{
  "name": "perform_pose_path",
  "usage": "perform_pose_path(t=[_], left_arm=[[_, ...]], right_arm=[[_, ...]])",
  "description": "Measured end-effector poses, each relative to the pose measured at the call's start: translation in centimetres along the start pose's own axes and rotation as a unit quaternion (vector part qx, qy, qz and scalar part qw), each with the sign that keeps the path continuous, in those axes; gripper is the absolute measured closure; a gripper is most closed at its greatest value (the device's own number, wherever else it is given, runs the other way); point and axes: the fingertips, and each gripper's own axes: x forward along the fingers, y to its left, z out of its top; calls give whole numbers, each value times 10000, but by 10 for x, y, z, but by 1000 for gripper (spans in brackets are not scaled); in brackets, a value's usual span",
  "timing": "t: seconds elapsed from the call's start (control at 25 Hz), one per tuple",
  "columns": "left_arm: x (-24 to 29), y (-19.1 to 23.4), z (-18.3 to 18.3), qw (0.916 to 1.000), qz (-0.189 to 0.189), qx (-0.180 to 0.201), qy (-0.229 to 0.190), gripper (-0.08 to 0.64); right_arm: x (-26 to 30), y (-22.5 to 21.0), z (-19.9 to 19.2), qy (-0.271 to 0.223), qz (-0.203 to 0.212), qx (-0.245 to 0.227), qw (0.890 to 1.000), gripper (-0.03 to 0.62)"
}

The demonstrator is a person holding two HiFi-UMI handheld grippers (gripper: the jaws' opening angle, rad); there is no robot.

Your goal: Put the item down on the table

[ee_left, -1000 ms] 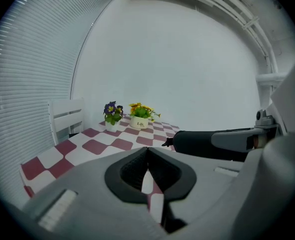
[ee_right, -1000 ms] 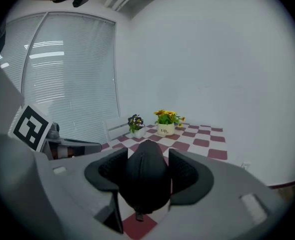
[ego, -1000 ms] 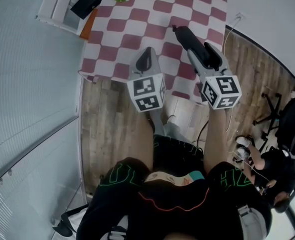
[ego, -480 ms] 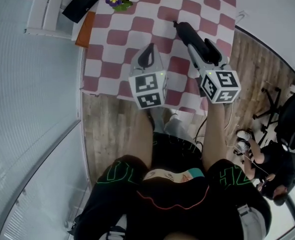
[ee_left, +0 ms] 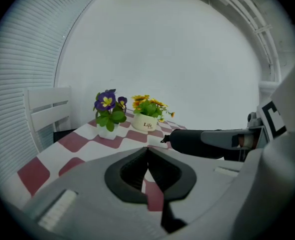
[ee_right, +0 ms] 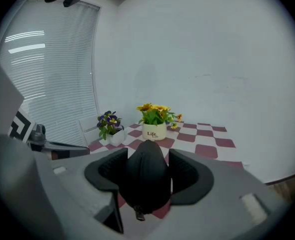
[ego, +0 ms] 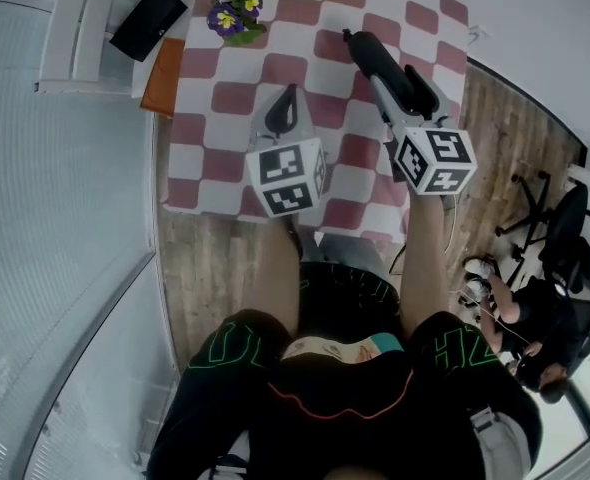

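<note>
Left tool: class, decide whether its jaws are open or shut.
Shut. In the left gripper view, the left tool has its tips touching, nothing gripped; only checked tablecloth shows behind.

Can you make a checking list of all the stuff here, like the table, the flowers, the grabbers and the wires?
Surface: table with a red-and-white checked cloth.
Job's things: black case, held over the table.
Clutter: purple flowers, yellow flowers, orange thing at the table's left edge.
Grippers: right gripper shut on the black case; left gripper shut, empty.
Cables: thin wire at the wall, right of the table.
Surroundings: white chair, wood floor, office chair, seated person.
</note>
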Motion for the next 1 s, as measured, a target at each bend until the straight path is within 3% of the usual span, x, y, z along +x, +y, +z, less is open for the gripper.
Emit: perform_pose_path(t=[0.2, 0.44, 0.64, 1.0], left_arm=[[0, 14, -10, 9996, 236, -101, 117, 551], [-3, 14, -24, 9992, 300, -134, 236, 551], [-4, 9, -26, 9992, 295, -160, 222, 551], [-17, 9, -26, 9994, 273, -132, 163, 551]], right_arm=[[34, -10, -12, 92, -125, 116, 9998, 331], [50, -5, -64, 845, -172, 98, 9962, 327], [47, -8, -73, 872, -74, 536, 9947, 322], [41, -6, -82, 1052, -191, 573, 9926, 291]])
